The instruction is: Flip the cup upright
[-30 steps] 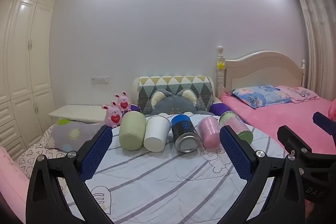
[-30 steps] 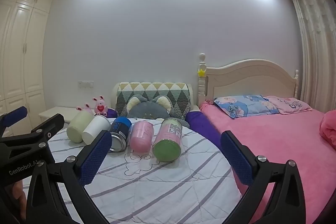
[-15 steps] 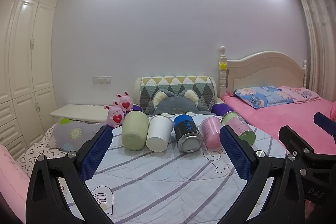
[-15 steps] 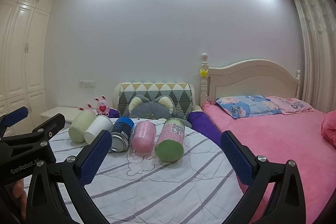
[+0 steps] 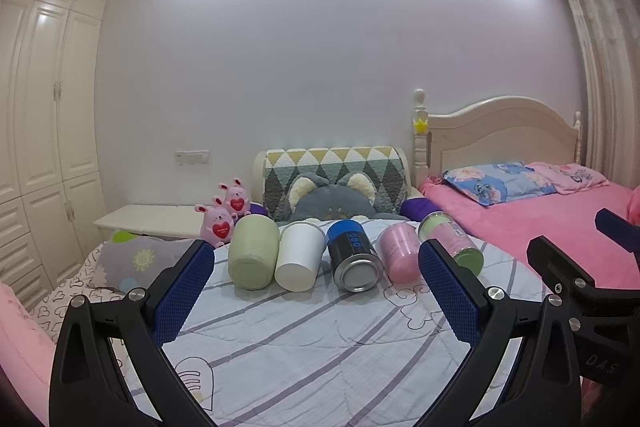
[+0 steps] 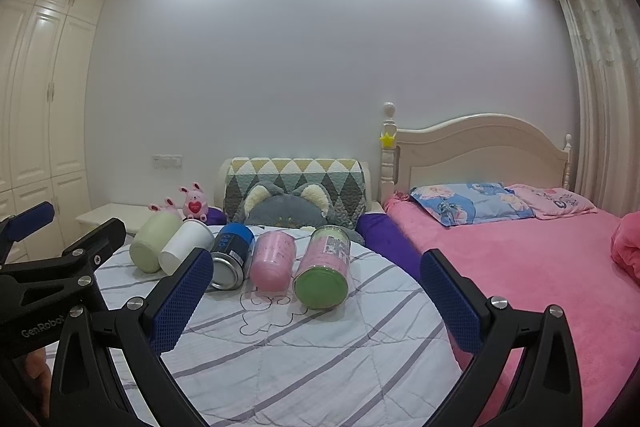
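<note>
Jaws of both grippers stand wide apart and hold nothing. The left gripper [image 5: 316, 283] and right gripper [image 6: 316, 283] hover level above the striped quilt [image 5: 320, 355], pointing toward the headboard. Ahead, well apart from the fingers, five cups lie on their sides in a touching row: green cup [image 5: 253, 251], white cup [image 5: 300, 255], blue can [image 5: 354, 255], pink cup [image 5: 400, 253], and pink-and-green cup [image 6: 325, 262].

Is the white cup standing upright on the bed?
No, the white cup lies on its side between the green cup and blue can.
</note>
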